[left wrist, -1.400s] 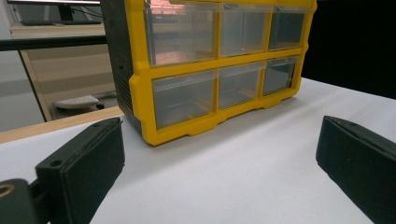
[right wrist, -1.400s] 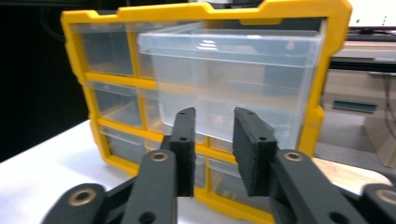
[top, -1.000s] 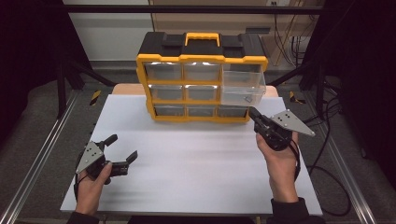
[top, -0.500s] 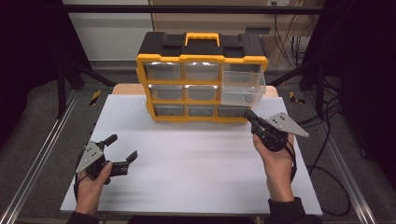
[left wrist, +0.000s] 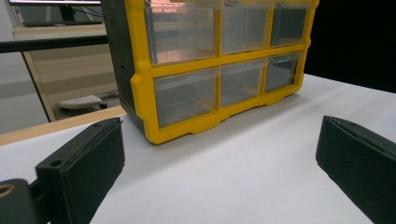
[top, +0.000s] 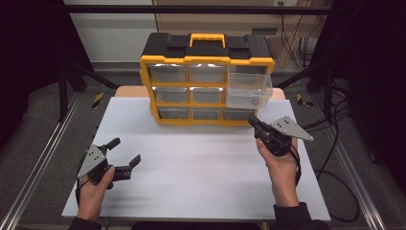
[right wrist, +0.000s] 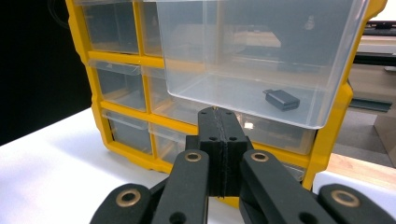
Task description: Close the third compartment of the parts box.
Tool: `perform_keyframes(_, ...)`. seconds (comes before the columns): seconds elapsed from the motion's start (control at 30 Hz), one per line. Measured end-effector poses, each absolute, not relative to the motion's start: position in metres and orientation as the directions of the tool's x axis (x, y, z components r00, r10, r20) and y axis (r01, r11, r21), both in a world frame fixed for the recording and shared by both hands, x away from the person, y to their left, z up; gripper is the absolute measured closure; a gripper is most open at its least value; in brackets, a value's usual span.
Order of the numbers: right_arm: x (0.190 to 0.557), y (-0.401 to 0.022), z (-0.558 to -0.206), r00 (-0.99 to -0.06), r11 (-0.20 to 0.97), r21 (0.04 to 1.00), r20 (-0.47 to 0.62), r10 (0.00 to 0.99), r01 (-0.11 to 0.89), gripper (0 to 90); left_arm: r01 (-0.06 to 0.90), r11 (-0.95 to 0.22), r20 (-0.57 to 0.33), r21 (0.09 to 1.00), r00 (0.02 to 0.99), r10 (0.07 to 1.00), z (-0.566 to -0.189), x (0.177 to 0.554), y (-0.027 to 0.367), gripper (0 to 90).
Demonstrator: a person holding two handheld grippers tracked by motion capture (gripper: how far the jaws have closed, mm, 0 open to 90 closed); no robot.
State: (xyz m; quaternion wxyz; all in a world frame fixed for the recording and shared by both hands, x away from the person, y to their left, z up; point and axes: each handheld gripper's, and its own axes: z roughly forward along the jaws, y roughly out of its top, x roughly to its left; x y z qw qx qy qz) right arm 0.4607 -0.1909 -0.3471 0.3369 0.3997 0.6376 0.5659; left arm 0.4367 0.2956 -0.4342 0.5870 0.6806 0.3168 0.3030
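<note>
In pulled-out drawer [right wrist: 261, 60]: black adapter [right wrist: 281, 99] | right gripper [right wrist: 219, 114] jaws closed | left gripper [top: 125, 155] jaws open

A table [top: 201, 182] covered by a plain white sheet is seen from above, with a strip of bare wood left uncovered along its far edge. A yellow and black organizer [top: 206, 76] with rows of clear drawers is set directly on the sheet near that far edge, roughly in the middle. Its large clear drawer [top: 249, 88] at the upper right is pulled out, and a small dark block [right wrist: 281, 100] is seen lying inside.
</note>
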Motion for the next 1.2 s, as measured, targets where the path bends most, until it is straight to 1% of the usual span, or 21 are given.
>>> perform_keyframes(0.23, 0.462, -0.191, -0.35, -0.437, 0.074, 0.988, -0.006, 0.899, 0.139, 90.0, 0.075, -0.113, 0.043, 0.991, 0.619, 0.784, -0.434, 0.437, 0.295, 1.0)
perform_keyframes(0.53, 0.465, -0.195, -0.353, -0.406, 0.073, 0.987, -0.01, 0.914, 0.141, 90.0, 0.076, -0.11, 0.04, 0.991, 0.619, 0.785, -0.434, 0.437, 0.296, 1.1)
perform_keyframes(0.67, 0.466, -0.195, -0.355, -0.412, 0.048, 0.986, 0.022, 0.911, 0.159, 90.0, 0.077, -0.113, 0.041, 0.991, 0.621, 0.783, -0.435, 0.437, 0.295, 1.1)
perform_keyframes(1.0, 0.468, -0.184, -0.353, -0.414, 0.037, 0.981, 0.045, 0.909, 0.189, 90.0, 0.078, -0.124, 0.049, 0.989, 0.62, 0.783, -0.435, 0.437, 0.294, 1.1)
perform_keyframes(1.2, 0.473, -0.179, -0.348, -0.408, 0.008, 0.986, 0.062, 0.911, 0.166, 90.0, 0.078, -0.124, 0.05, 0.989, 0.619, 0.784, -0.435, 0.437, 0.295, 1.1)
